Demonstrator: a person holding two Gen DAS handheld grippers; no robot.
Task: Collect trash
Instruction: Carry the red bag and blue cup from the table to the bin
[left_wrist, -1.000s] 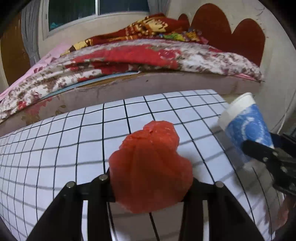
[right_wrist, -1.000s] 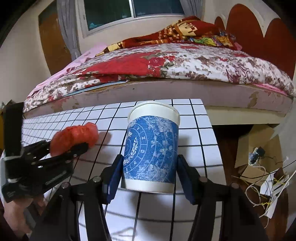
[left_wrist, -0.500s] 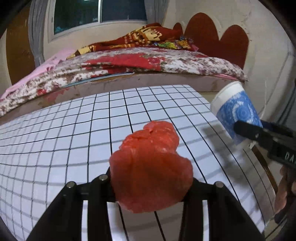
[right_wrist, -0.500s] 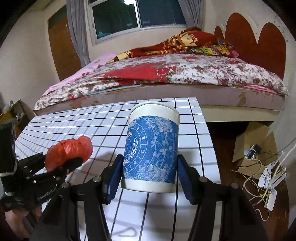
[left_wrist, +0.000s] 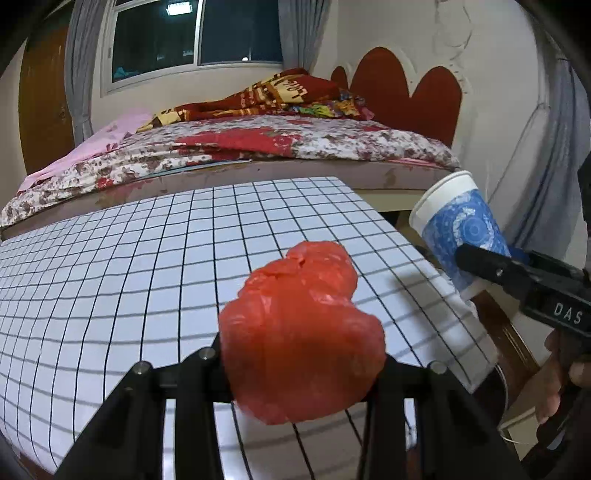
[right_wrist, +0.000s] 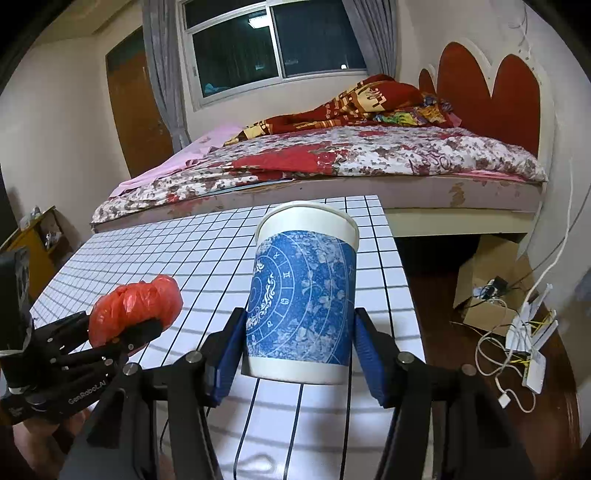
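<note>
Left gripper (left_wrist: 301, 363) clamped on crumpled red plastic bag (left_wrist: 301, 332) (fingertips hidden behind it). Right gripper (right_wrist: 299, 350) at 3 o'clock, pinching white-and-blue paper cup (right_wrist: 304, 306); cup inside unseen.

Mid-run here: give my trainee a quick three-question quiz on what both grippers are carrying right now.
1. True or false: the right gripper holds the paper cup upright.
2. What does the left gripper grip? A) red plastic bag B) bottle C) spoon
3. Fill in: both items hang above the ____ table.

Key: 1 true; 2 A; 3 gridded.
</note>
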